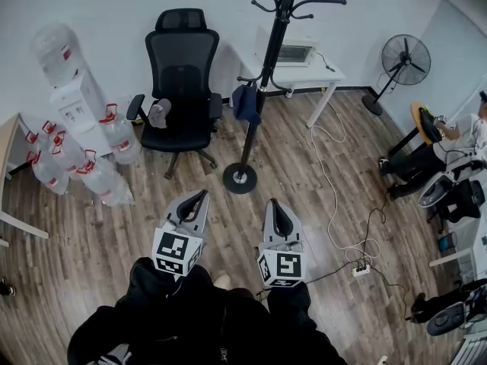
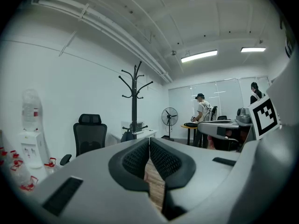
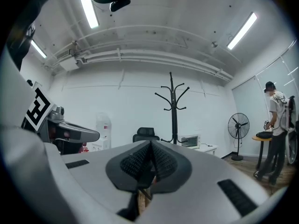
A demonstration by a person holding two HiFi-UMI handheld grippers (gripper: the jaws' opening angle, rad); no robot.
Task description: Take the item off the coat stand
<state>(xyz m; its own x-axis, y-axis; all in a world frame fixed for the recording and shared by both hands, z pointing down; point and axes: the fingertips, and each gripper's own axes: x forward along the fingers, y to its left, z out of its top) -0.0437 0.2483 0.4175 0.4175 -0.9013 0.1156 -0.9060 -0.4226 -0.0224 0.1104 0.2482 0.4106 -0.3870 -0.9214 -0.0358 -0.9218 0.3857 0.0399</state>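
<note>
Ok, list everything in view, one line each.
coat stand: one, black, mid-floor before the desk
hanging item: one, dark blue, on a low hook of the coat stand
office chair: one, black, left of the stand
water dispenser: one, white, far left
water bottles: several, clear with red caps, on the floor by the dispenser
desk: one, white, behind the stand
fan: one, black, right
power strip: one, white, on the floor at right
left gripper: grey, shut, empty
right gripper: grey, shut, empty
</note>
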